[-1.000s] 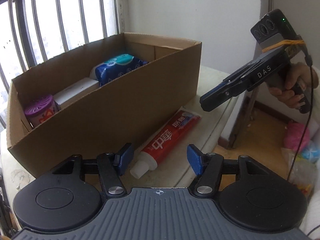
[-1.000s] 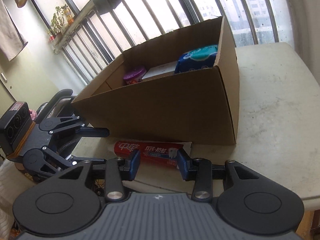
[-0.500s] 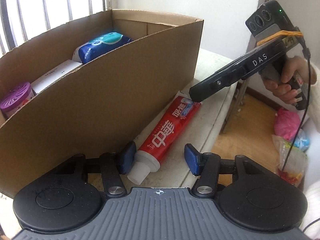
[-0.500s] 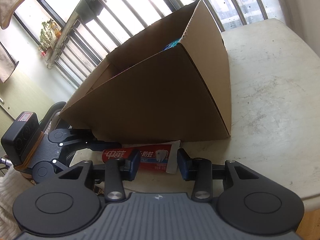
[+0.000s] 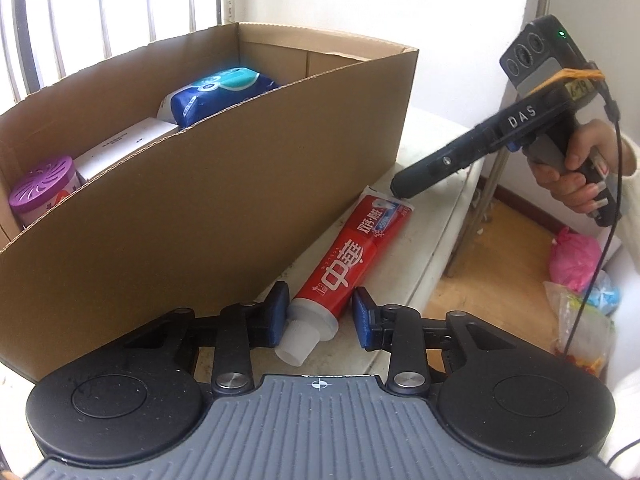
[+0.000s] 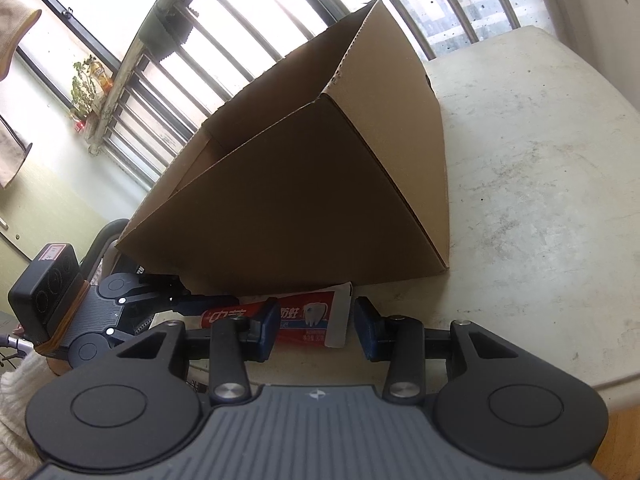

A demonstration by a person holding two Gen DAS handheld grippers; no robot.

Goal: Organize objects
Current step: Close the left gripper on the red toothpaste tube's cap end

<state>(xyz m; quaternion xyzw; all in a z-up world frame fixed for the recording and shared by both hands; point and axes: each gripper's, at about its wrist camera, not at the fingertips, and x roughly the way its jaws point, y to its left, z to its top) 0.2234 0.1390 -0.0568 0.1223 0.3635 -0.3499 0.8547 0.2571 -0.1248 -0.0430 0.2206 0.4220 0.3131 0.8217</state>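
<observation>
Item: red toothpaste tube (image 5: pixel 347 264), the one thing seen outside the box (image 5: pixel 224 208); it lies flat on the table (image 6: pixel 540 200), just beside the box's near wall and close to the table edge, white cap (image 5: pixel 298 342) toward the left gripper (image 5: pixel 320 314), flat crimped end toward the right gripper (image 6: pixel 316 330). Stored in the box: a purple-lidded round tub (image 5: pixel 42 190) at one end, a white carton (image 5: pixel 124 144) beside it, a blue wipes pack (image 5: pixel 218 94) further along; room appears to remain. Left gripper: jaws have just been closing around the tube's neck; the left pad (image 5: pixel 278 312) sits against the cap end, while a sliver of gap shows at the other pad, so a firm pinch is not confirmed. Right gripper: jaws partly spread either side of the crimped end, neither pad plainly pressing it; in the left view its tip sits at that end of the tube. A person's hand (image 5: pixel 576 172) holds the right handle. Status: three items put away, the tube not yet lifted. Outstanding, by judgement: secure the tube, raise it over the wall, lay it in the box. A pink bag (image 5: pixel 576 256) and other bags lie on the floor beyond the table; whether they belong to the job cannot be told.
</observation>
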